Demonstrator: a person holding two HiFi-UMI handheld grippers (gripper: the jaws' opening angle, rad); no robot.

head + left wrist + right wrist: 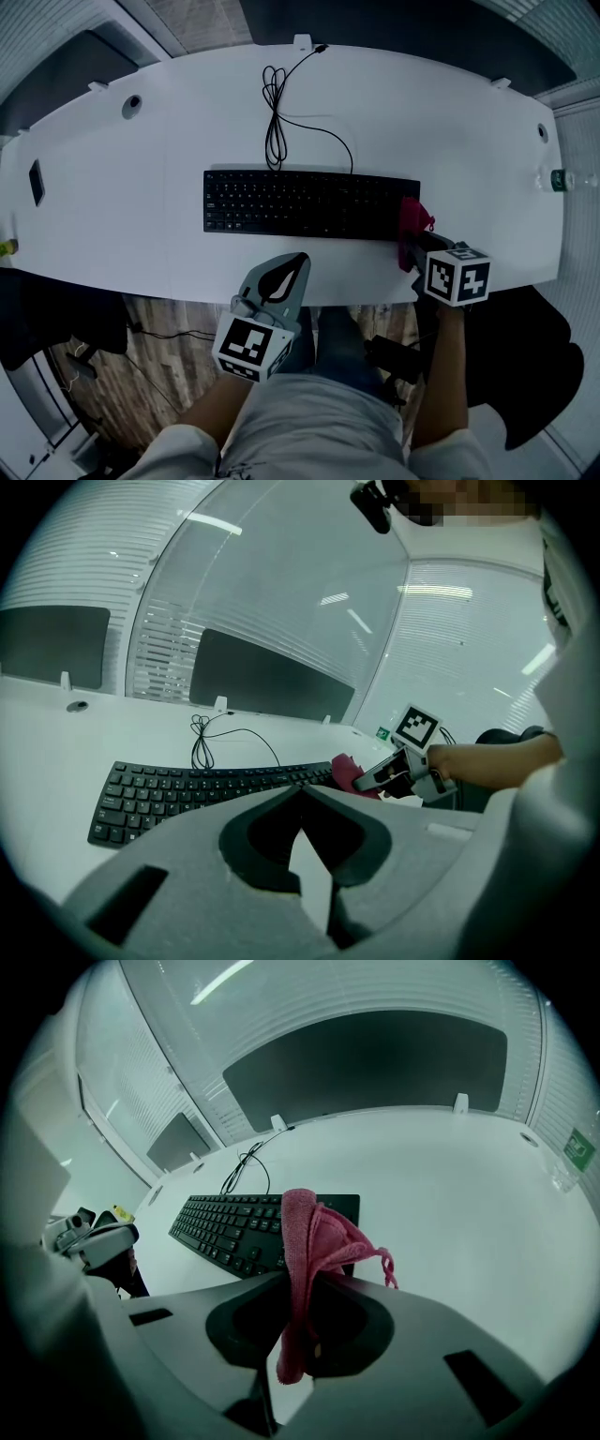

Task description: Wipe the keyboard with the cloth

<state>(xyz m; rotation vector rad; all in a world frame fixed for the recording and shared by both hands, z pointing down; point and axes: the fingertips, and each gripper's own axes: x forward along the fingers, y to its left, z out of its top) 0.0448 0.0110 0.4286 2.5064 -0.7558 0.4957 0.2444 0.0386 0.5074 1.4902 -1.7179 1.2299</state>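
One cloth point(314, 1232), pink, pinched between the jaws of the right gripper point(295, 1288), bunched over the right end of the one keyboard point(300, 203) on the table point(450, 122). Left gripper point(302, 799): jaws pressed together, empty, at the table's near edge, apart from the keyboard. One cable point(277, 112) behind the keyboard.

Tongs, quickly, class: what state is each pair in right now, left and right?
Left tongs: closed, holding nothing.
Right tongs: closed on the pink cloth.
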